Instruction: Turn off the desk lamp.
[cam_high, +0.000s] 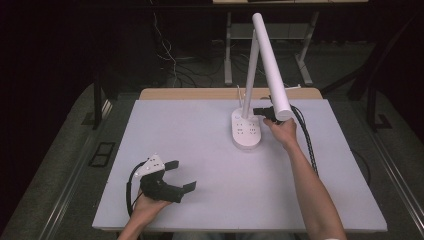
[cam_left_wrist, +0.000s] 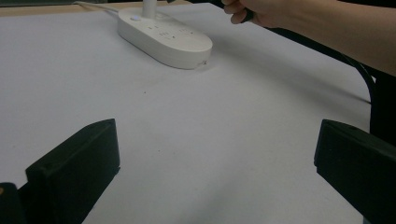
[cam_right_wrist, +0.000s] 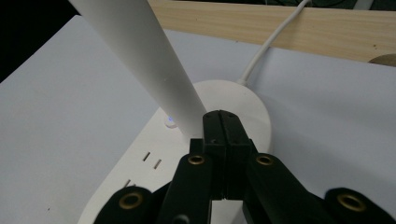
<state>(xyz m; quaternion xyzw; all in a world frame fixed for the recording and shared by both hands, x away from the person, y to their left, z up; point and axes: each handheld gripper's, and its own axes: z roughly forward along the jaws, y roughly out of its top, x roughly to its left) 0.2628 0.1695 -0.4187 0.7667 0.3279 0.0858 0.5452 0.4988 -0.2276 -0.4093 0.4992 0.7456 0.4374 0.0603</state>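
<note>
**White plastic lamp under our closed right gripper**

White desk lamp (cam_high: 248, 127) stands at the far middle of the table (cam_high: 200, 150), a little to the right. Its oval base (cam_left_wrist: 163, 39) carries sockets and a small blue light (cam_right_wrist: 171, 122), and its cord (cam_right_wrist: 266, 46) runs off the far edge.

Our right gripper (cam_high: 265, 114) is just beside the base, on its right side. In the right gripper view the jaws are pressed together with nothing between them, and their tips are at the foot of the upright arm (cam_right_wrist: 144, 60); we cannot tell if they touch it. Our left gripper (cam_high: 172, 175) rests near the left front corner, jaws spread wide and empty, well apart from the lamp.

We judge the base to be the heavy and stable part, hard and smooth, so jaws may slip on it. The long head (cam_high: 272, 65) and the thin arm look light and hinged. If we must move the lamp, we would take hold low on the arm, near the base, and not on the head.
</note>
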